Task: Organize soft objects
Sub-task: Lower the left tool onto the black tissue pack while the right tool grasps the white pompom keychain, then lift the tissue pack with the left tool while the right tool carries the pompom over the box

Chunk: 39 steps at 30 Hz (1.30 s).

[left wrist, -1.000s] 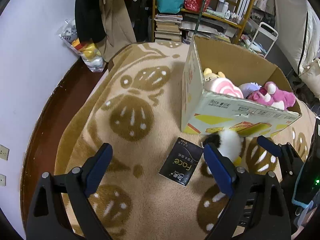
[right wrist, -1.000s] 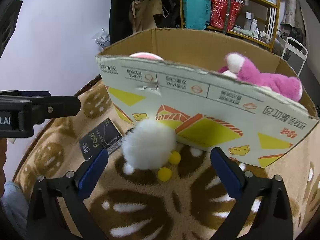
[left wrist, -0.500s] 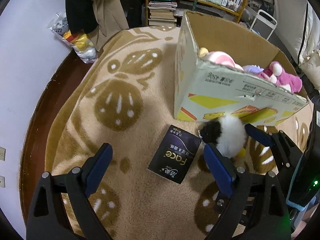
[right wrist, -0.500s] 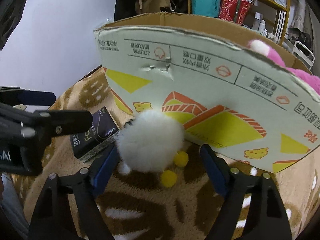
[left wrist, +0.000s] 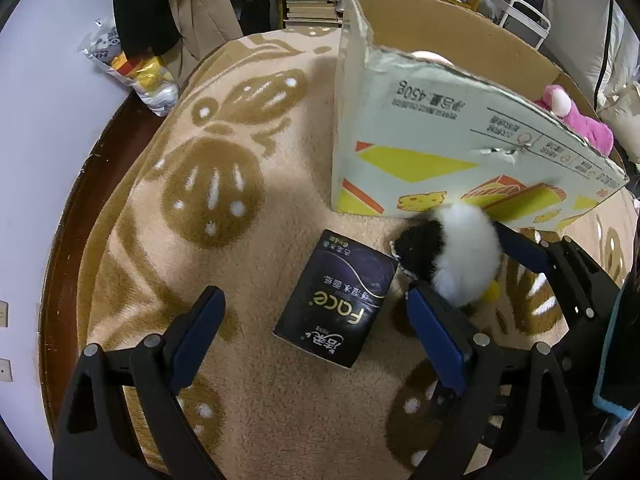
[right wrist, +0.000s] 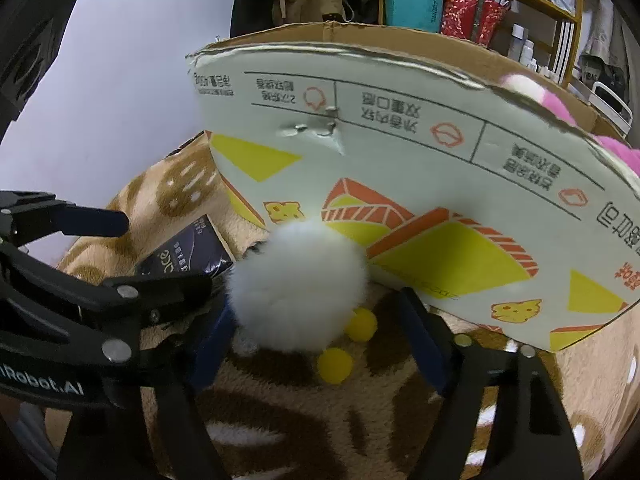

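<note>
Both grippers have dropped lower and closer over the last second, and the right gripper (right wrist: 320, 344) now straddles the fluffy toy (right wrist: 298, 286) with its jaws narrowed from wide open. The toy, white with a black end and yellow feet, lies on the blanket (left wrist: 240, 400) right against the front wall of the cardboard box (left wrist: 420, 152), just beside a dark tissue pack (left wrist: 338, 298).

The right jaws are partly open; the left pad looks pressed into the fur, while a gap shows on the right, so nothing is gripped yet. The left gripper (left wrist: 316, 340) hovers wide open and empty over the tissue pack.

Closing on loose fur alone could let the toy slip out on the lift. The two grippers are crowded together, so they may knock each other, and the box wall is tall enough to snag the toy.

The right gripper reaches in low, nearly level, toward the box; the left tilts downward from above.
</note>
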Tool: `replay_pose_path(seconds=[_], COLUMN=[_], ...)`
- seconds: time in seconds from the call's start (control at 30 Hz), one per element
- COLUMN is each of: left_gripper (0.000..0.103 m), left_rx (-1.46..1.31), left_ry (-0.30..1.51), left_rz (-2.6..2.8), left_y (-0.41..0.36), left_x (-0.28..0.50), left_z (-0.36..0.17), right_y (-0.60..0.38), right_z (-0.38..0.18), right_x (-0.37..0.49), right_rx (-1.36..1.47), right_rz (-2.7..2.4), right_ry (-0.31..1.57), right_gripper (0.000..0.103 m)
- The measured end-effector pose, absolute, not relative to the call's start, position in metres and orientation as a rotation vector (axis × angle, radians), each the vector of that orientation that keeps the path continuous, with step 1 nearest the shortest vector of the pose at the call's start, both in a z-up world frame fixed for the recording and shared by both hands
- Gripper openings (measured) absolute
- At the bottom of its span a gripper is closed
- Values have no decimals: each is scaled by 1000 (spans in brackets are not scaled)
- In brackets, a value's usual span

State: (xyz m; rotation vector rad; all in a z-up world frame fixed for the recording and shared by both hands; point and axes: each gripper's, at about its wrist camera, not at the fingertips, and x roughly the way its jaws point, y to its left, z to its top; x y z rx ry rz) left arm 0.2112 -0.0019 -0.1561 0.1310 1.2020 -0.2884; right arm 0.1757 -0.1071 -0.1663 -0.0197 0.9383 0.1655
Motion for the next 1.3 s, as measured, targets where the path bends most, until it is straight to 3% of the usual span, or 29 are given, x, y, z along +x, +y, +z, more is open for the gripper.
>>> replay_pose_path(seconds=[0.27, 0.5, 0.57, 0.87, 1.3], left_gripper=[88, 58, 58, 58, 58], left_rx=[65, 19, 33, 26, 61], left_ry=[1254, 1291, 1274, 1246, 1132], left_rz=[-309, -322, -330, -292, -222], left_y=[2, 7, 6, 14, 21], left_x=[216, 219, 218, 214, 173], left_z=[-168, -177, -175, -172, -123], right_y=[-104, -101, -102, -109, -128], right_z=[-166, -167, -167, -162, -122], right_x=[178, 176, 175, 166, 137], right_rx=[-47, -70, -59, -10, 62], right_rz=[180, 191, 201, 200, 165], right_ry=[942, 951, 957, 964, 861], right_gripper=[51, 34, 29, 24, 20])
